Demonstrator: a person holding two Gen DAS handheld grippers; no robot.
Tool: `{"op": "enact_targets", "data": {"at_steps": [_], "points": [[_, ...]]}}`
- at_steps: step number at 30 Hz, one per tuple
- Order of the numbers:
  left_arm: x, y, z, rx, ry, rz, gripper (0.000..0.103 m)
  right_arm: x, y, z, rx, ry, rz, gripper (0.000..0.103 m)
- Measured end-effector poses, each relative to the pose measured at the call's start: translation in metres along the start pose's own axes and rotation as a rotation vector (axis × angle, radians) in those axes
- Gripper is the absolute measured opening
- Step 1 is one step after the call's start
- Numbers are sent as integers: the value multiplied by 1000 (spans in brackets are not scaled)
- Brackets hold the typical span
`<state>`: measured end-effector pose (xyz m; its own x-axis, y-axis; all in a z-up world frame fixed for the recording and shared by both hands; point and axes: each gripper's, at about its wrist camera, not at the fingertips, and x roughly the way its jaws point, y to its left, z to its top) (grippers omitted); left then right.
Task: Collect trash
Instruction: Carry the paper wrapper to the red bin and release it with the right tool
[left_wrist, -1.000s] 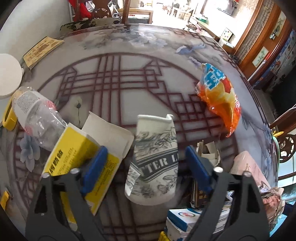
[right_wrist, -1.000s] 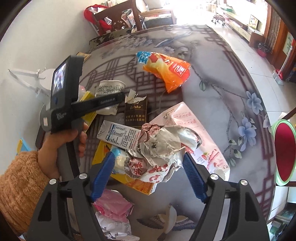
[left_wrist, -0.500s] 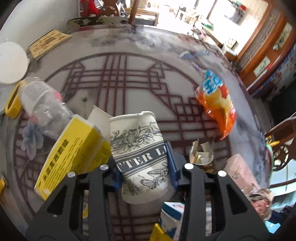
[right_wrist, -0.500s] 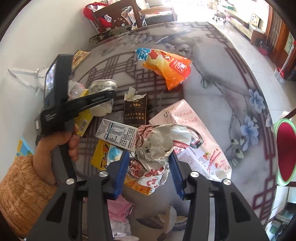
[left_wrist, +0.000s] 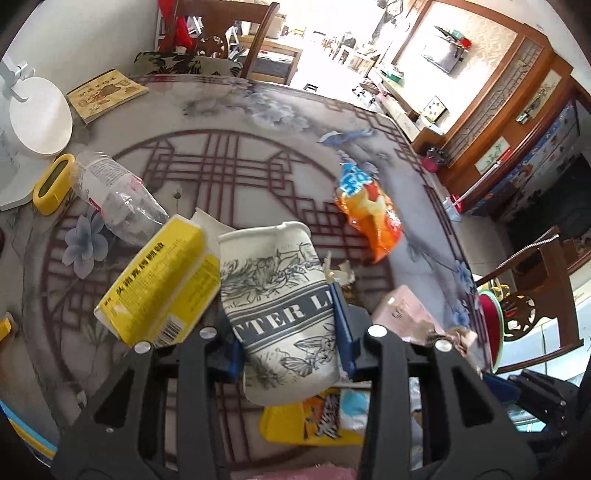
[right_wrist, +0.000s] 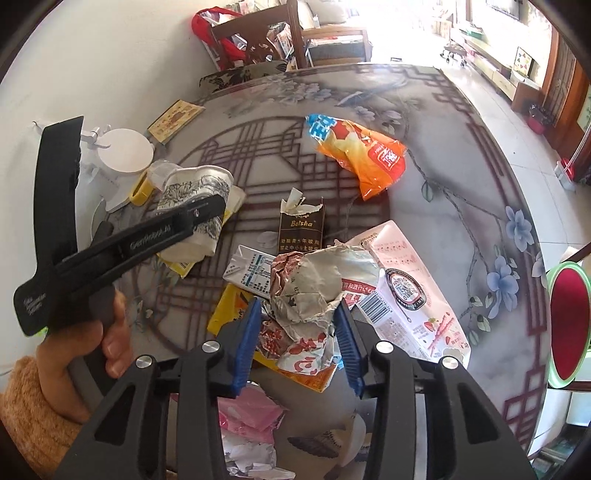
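My left gripper (left_wrist: 286, 332) is shut on a crushed white paper cup (left_wrist: 280, 299) with grey print and holds it raised above the table; the cup also shows in the right wrist view (right_wrist: 192, 206). A yellow carton (left_wrist: 159, 288) lies against its left side. My right gripper (right_wrist: 295, 332) is shut on a crumpled foil wrapper (right_wrist: 310, 291) over the trash pile. An orange snack bag (right_wrist: 358, 155) lies further out on the patterned table (right_wrist: 461, 166).
A brown cigarette pack (right_wrist: 301, 229), a white milk carton (right_wrist: 251, 273), a pink-white packet (right_wrist: 410, 295), a clear plastic bottle (left_wrist: 114, 195) and a yellow wrapper (left_wrist: 314, 417) lie about. Pink plastic and scraps (right_wrist: 247, 417) lie below the right gripper. A white round stand (left_wrist: 37, 118) is at far left.
Both grippers have closed, the left on the paper cup and the right on the foil wrapper. The left one has lifted the cup off the table; the yellow carton shifted with it.
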<state>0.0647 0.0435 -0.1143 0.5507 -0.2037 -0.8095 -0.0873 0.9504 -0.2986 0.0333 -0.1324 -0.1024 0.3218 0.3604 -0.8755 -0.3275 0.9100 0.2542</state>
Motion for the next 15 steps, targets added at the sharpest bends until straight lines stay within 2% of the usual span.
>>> {"op": "enact_targets", "data": {"at_steps": [15], "points": [[-21,-40,-22,80,10,-81,38,-36,-16,-19,65,-73,-36,40]]}}
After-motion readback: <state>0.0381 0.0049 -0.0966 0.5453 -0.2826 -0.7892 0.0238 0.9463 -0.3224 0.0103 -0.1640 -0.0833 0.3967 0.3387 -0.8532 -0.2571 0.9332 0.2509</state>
